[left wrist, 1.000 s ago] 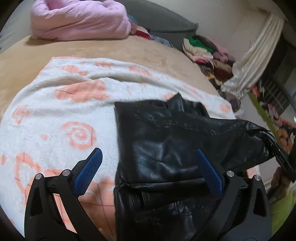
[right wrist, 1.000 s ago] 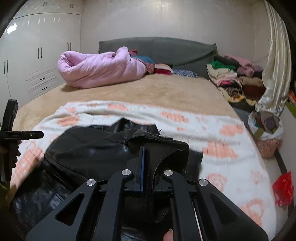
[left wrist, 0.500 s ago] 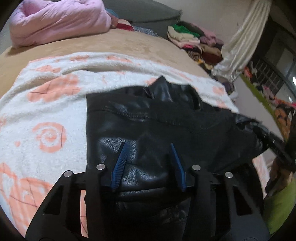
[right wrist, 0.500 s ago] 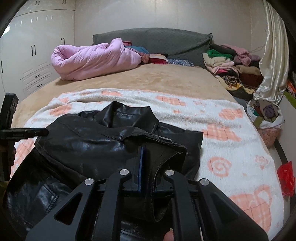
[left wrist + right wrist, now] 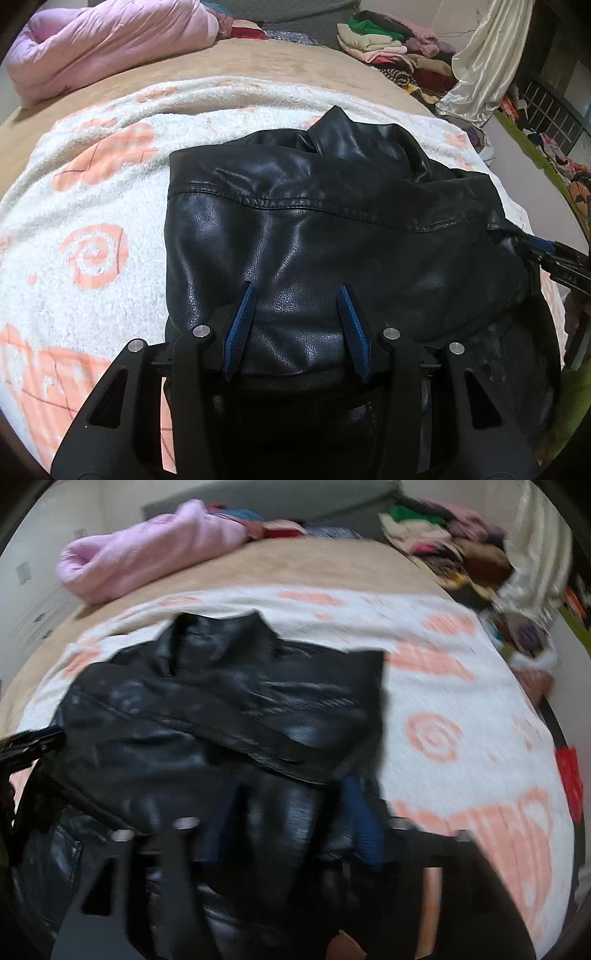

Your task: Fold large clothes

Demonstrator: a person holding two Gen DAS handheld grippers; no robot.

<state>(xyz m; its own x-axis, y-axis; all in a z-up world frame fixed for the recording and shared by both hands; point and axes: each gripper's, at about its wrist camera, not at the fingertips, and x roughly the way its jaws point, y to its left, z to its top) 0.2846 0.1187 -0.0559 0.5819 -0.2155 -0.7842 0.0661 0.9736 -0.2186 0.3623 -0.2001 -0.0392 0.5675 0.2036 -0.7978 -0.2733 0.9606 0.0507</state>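
- Left gripper (image 5: 295, 325): jaws half apart, a bulge of black leather jacket (image 5: 314, 229) between the pads; clamped or not, cannot tell.
- Right gripper (image 5: 291, 827): jaws just opened, jacket fold between, blurred.
- Jacket lies folded on the patterned blanket (image 5: 92, 206), near its front edge.

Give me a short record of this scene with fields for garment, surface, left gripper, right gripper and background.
garment: black leather jacket, partly folded, collar pointing away
surface: white fleece blanket with peach patterns on a tan bed
left gripper: blue pads straddling a jacket fold; grip unclear
right gripper: jaws just opened, apart over the jacket, blurred
background: pink quilted duvet, pile of clothes, cream curtain
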